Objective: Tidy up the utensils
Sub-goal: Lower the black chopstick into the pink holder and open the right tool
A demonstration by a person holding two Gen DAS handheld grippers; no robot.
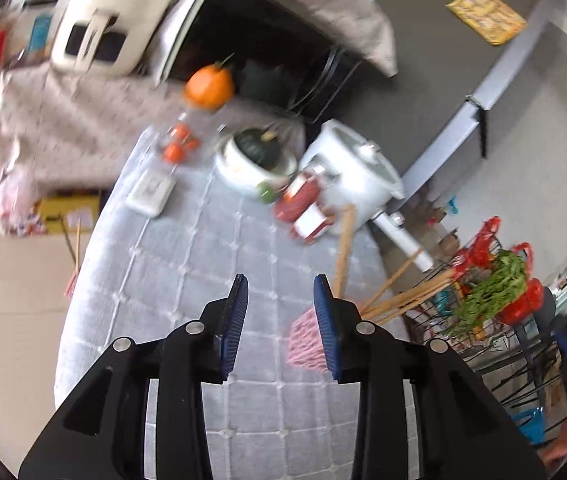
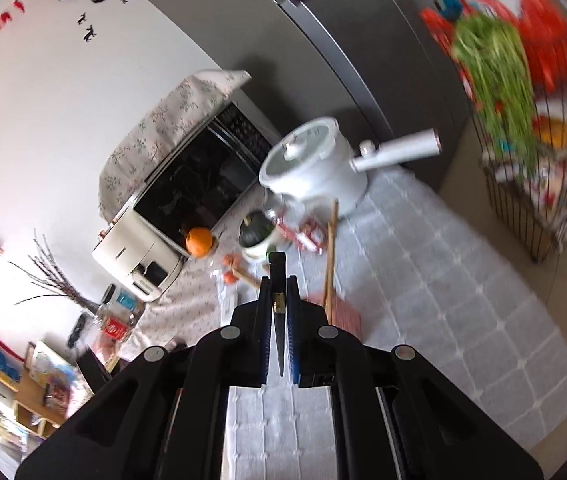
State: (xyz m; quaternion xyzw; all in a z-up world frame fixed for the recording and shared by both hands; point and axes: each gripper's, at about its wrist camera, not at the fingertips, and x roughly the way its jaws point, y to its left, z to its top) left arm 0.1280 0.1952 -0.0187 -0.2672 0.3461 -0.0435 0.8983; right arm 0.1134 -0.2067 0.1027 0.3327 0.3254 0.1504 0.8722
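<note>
My left gripper (image 1: pixel 280 286) is open and empty above the white quilted tablecloth (image 1: pixel 187 264). Just to its right lies a pink striped sleeve (image 1: pixel 305 340) with several wooden chopsticks (image 1: pixel 395 300) fanning out of it. My right gripper (image 2: pixel 279 280) is shut on a dark slender utensil (image 2: pixel 278 276) with a gold band, held upright between the blue pads. The pink sleeve (image 2: pixel 345 314) with a wooden chopstick (image 2: pixel 329 256) shows just right of it.
A white pot with a long handle (image 2: pixel 319 168) stands at the back, beside a bowl holding a dark squash (image 1: pixel 257 156), red packets (image 1: pixel 303 208), an orange pumpkin (image 1: pixel 209 86), a microwave (image 2: pixel 199 184) and a wire basket of greens (image 2: pixel 523 152).
</note>
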